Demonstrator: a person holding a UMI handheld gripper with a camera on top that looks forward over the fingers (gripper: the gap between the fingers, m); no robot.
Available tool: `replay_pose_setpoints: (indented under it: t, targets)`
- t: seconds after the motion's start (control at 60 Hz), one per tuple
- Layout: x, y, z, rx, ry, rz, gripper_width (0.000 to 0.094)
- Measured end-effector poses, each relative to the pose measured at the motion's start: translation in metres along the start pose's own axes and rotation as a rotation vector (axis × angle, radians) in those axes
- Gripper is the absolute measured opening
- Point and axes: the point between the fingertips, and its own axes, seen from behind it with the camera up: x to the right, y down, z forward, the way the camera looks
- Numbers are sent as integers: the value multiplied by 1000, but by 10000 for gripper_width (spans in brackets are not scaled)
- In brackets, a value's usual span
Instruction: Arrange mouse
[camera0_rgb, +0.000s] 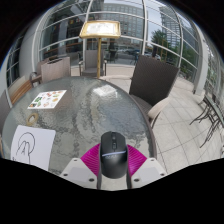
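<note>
A black computer mouse sits between my gripper's two fingers, its nose pointing away over a round glass table. The magenta pads press against both sides of the mouse. The mouse's rear end is hidden between the fingers. Whether the mouse rests on the table or is lifted just above it, I cannot tell.
A white sheet with a drawn outline lies on the table to the left. A printed sheet lies further back left. A dark chair stands beyond the table on the right. A yellow-topped stand is far ahead.
</note>
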Motion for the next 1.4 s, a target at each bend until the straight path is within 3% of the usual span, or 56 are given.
replay_pose_setpoints:
  t: [0.067, 0.183, 0.383, 0.517, 0.6, 0.7, 0.867, 1.0, 1.133, 1.317, 1.4]
  targets:
    - [-1, 1, 1, -18, 12, 5, 280]
    - [-6, -12, -13, -82, 20, 57, 275]
    - [-67, -164, -120, 141, -8, 28, 278]
    - [-156, -206, -164, 251, -47, -35, 277]
    - [-219, -190, -178, 267, -75, -68, 275]
    - [-275, -139, -157, 200, -116, -67, 275]
    - [-288, -45, -92, 15, -96, -57, 272]
    - [-291, 18, -60, -81, -81, -53, 274]
    - [-291, 25, -54, -56, -68, -76, 281]
    - [-293, 28, -53, -66, -91, -41, 493]
    - [-289, 20, -61, -75, -84, -23, 690]
